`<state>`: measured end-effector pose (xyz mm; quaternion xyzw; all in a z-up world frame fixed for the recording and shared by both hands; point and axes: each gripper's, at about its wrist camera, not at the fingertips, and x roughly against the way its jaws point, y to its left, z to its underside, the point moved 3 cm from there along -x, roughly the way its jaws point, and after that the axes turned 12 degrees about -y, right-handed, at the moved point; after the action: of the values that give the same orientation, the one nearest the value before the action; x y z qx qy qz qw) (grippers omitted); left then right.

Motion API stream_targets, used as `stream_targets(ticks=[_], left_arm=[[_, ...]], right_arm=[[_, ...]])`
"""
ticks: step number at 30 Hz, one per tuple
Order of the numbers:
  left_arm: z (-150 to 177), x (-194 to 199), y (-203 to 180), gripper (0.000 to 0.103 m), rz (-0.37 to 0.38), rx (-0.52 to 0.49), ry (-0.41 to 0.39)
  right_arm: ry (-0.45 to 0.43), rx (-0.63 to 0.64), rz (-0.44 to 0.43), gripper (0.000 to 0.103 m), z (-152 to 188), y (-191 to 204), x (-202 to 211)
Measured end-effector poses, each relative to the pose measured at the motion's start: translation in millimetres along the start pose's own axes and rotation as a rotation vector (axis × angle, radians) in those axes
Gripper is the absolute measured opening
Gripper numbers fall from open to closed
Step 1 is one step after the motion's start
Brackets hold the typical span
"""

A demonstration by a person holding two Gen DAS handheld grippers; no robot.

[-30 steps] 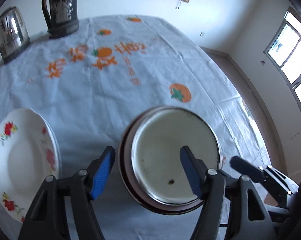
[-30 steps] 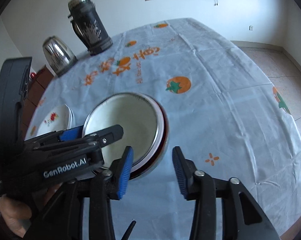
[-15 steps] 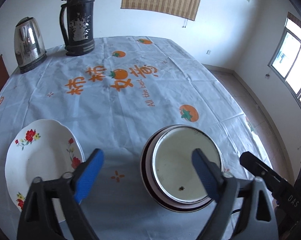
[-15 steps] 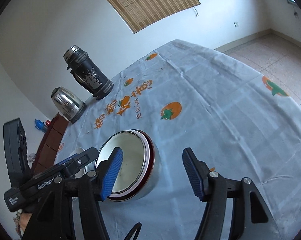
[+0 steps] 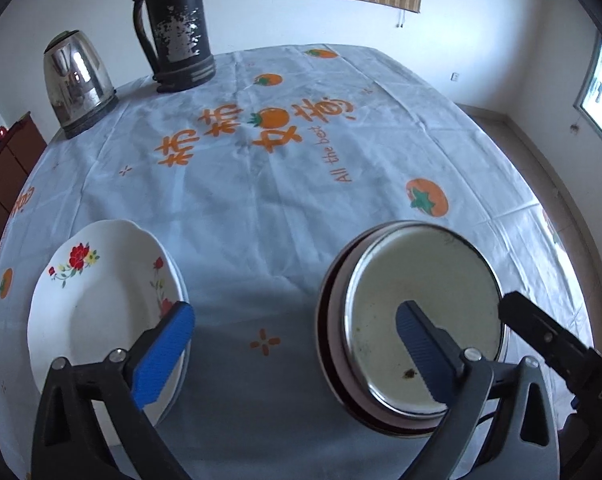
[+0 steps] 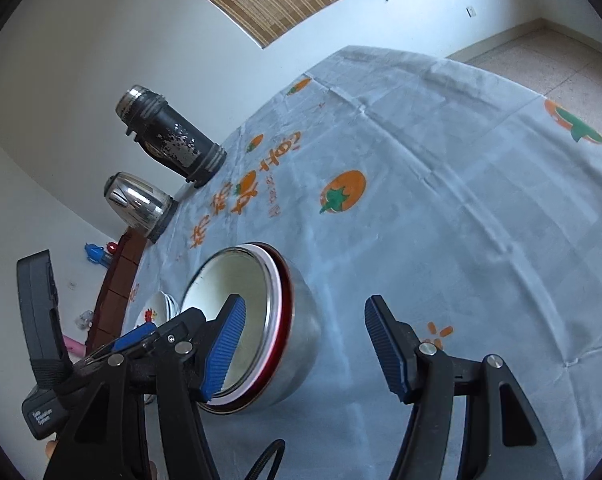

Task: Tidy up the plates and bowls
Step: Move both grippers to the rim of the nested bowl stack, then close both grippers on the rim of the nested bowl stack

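A stack of nested bowls [image 5: 413,312], a cream enamel one inside a red-rimmed steel one, sits on the tablecloth at the near right. It also shows in the right wrist view [image 6: 257,328]. A stack of white floral plates [image 5: 101,308] sits at the near left, and its edge peeks out in the right wrist view [image 6: 157,308]. My left gripper [image 5: 293,348] is open and empty, held above the cloth between plates and bowls. My right gripper [image 6: 305,348] is open and empty, its left finger over the bowls' rim.
A black thermos [image 5: 173,28] and a steel kettle [image 5: 77,80] stand at the table's far left. The table [image 5: 301,168] wears a pale cloth with orange persimmon prints. A brown cabinet [image 5: 1,176] stands left of it. Floor lies beyond the right edge.
Both grippers have opened wider and drawn back and up from the bowl stack. The left one shifted left, now between plates and bowls. The bowls stay on the cloth.
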<state>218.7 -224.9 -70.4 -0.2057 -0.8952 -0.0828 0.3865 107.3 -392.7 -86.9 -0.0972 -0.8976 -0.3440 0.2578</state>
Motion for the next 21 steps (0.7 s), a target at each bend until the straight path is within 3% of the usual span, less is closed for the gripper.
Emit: stream_targets(ticks=[3, 5, 7, 10, 12, 16, 21], left_arm=[[2, -4, -5, 0.101, 0.004, -0.018, 0.0], [4, -10, -6, 0.093, 0.026, -0.006, 0.017], [6, -17, -6, 0.065, 0.064, 0.022, 0.052], [11, -28, -1, 0.052, 0.102, 0.081, 0.108], [12, -28, 0, 0.047, 0.112, 0.104, 0.095], [12, -26, -3, 0.025, 0.164, 0.149, 0.095], [13, -23, -6, 0.025, 0.146, 0.142, 0.075]], right_arm=[[0.025, 0.01, -0.009, 0.064, 2, 4, -6], [0.039, 0.017, -0.003, 0.062, 4, 6, -9], [0.047, 0.014, 0.003, 0.045, 5, 6, -13], [0.052, 0.004, -0.014, 0.039, 7, 7, -16], [0.045, 0.023, -0.01, 0.036, 7, 11, -16], [0.054, 0.018, 0.007, 0.036, 9, 13, -21], [0.048, 0.035, 0.027, 0.036, 12, 17, -23]])
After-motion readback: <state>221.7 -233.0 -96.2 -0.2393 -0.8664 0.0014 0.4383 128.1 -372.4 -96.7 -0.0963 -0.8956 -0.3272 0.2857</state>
